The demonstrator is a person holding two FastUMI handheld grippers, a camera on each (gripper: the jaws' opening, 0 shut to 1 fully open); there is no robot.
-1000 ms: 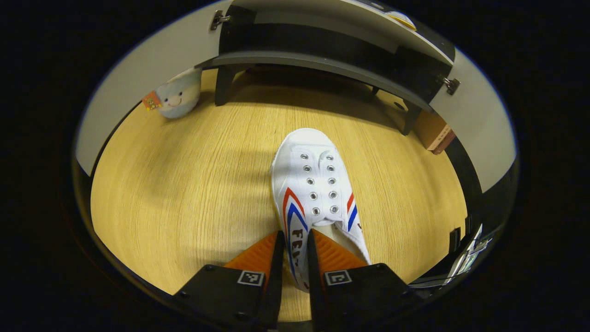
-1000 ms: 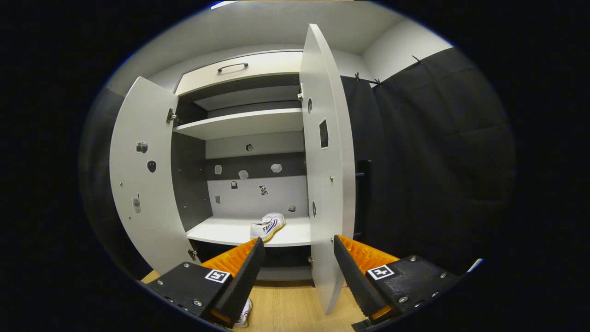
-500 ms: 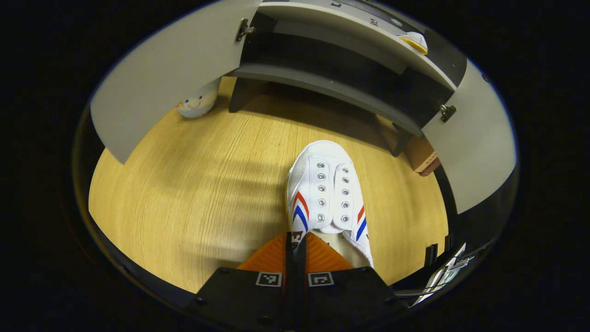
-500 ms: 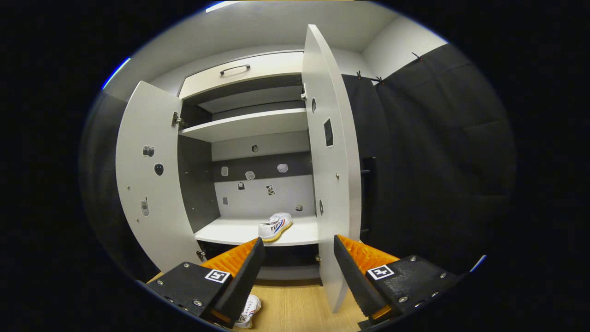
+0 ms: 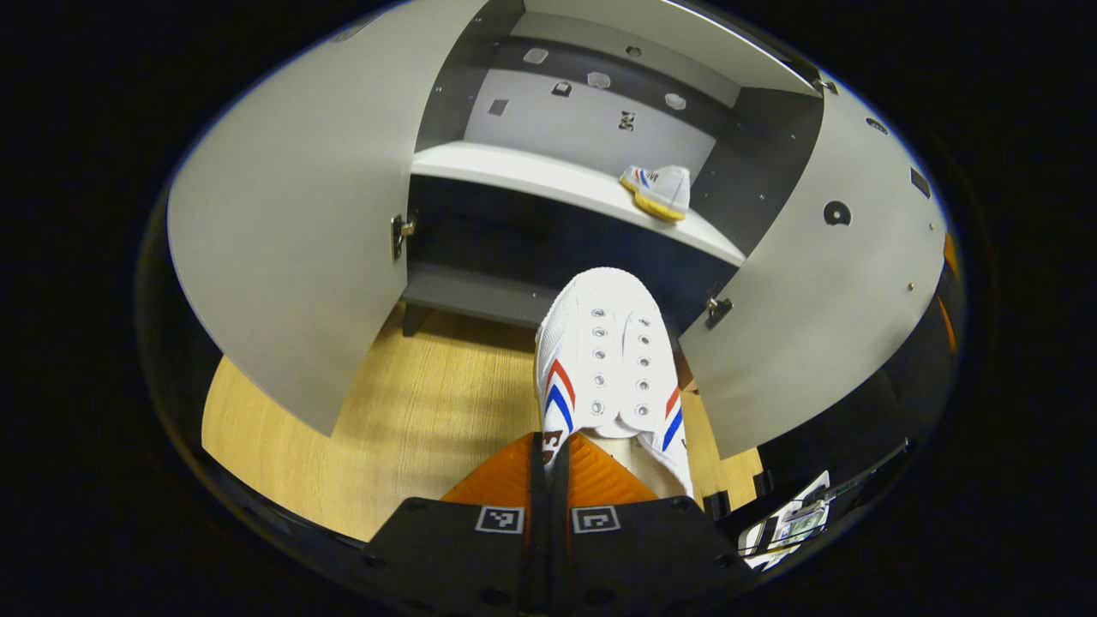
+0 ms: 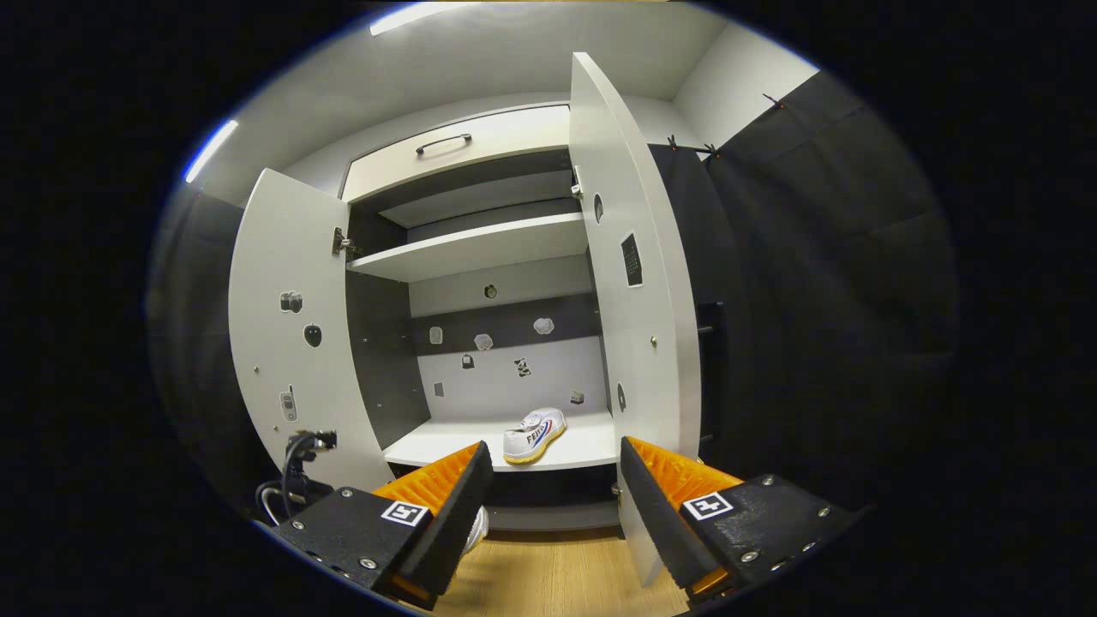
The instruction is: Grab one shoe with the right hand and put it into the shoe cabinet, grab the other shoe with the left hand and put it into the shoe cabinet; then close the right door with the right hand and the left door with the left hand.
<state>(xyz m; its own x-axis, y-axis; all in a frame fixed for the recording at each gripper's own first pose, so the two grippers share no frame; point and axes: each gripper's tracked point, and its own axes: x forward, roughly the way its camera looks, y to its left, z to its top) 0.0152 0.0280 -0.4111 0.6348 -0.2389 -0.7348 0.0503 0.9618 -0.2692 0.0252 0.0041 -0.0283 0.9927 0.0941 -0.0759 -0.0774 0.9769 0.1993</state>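
The left gripper, clamped on the heel-side collar of the second shoe, has lifted it off the floor; a second ago it lay flat there. Its toe now points ahead at the shoe cabinet, whose lower shelf sits up ahead. So the pickup looks done and the carry-in is under way. The right gripper hangs wide open, holding nothing, with the first shoe on the shelf just beyond its fingertips. That shoe's side lettering reads roughly "FEI"; the rest is too small.
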